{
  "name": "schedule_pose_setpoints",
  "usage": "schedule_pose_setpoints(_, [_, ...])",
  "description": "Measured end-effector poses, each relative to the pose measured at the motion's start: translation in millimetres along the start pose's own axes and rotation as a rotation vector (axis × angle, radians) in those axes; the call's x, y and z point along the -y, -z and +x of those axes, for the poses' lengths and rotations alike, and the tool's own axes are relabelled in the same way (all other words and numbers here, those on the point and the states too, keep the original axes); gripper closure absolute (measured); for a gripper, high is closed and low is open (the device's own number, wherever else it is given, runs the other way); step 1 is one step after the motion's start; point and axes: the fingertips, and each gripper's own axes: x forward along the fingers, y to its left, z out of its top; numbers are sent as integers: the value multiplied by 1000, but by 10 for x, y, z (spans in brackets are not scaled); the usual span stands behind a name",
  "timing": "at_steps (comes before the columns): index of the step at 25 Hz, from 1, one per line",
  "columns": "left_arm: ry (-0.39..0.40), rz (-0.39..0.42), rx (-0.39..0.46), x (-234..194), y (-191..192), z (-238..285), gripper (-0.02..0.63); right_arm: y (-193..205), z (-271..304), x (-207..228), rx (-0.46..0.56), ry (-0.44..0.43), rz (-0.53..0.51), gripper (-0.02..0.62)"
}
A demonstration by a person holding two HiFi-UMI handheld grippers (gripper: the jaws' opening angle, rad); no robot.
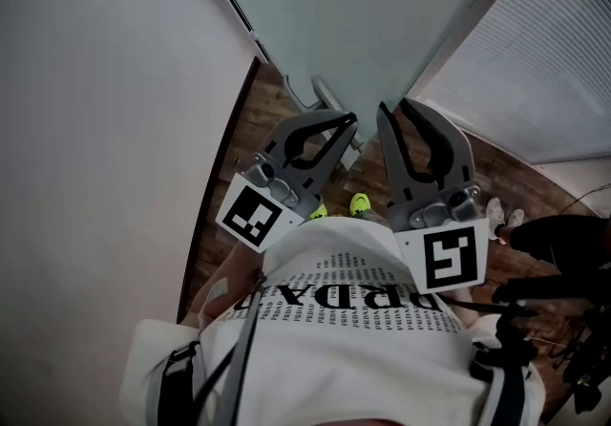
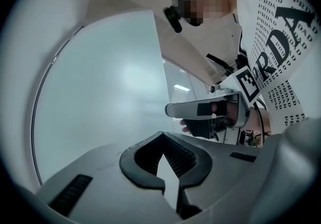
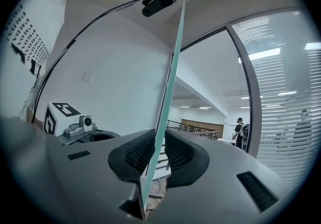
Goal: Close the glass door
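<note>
The frosted glass door [image 1: 353, 4] stands ahead of me, its free edge running down towards my right gripper [image 1: 393, 111]. In the right gripper view the door's thin greenish edge [image 3: 170, 92] passes between the two black pads, and my right gripper [image 3: 154, 153] is shut on it. My left gripper [image 1: 350, 118] hangs just left of it, shut and empty, its tips together. The left gripper view shows my left gripper [image 2: 163, 143] pointing at the door's pale face [image 2: 100, 92], with the right gripper [image 2: 220, 112] off to the right.
A white wall [image 1: 95, 128] runs along the left. A glass partition with blinds [image 1: 554, 52] stands on the right. Brown wooden floor [image 1: 535, 185] lies below, with a person in black [image 1: 563, 233] at the right edge. A grey metal fitting [image 1: 320, 95] sits low by the door.
</note>
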Motion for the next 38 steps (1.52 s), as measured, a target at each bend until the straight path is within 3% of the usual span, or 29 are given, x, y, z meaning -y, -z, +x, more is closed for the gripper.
schedule_pose_setpoints(10, [-35, 39, 43, -63, 50, -65, 614, -45, 41, -92, 16, -34, -60, 548])
schedule_pose_setpoints(19, [-30, 51, 4, -36, -31, -18, 614, -3, 49, 52, 3, -2, -14, 548])
schedule_pose_setpoints(29, [-69, 45, -4, -54, -128, -50, 614, 51, 77, 75, -13, -45, 31, 548])
schedule_pose_setpoints(38, [-27, 67, 26, -48, -73, 23, 614, -8, 48, -17, 2, -28, -14, 548])
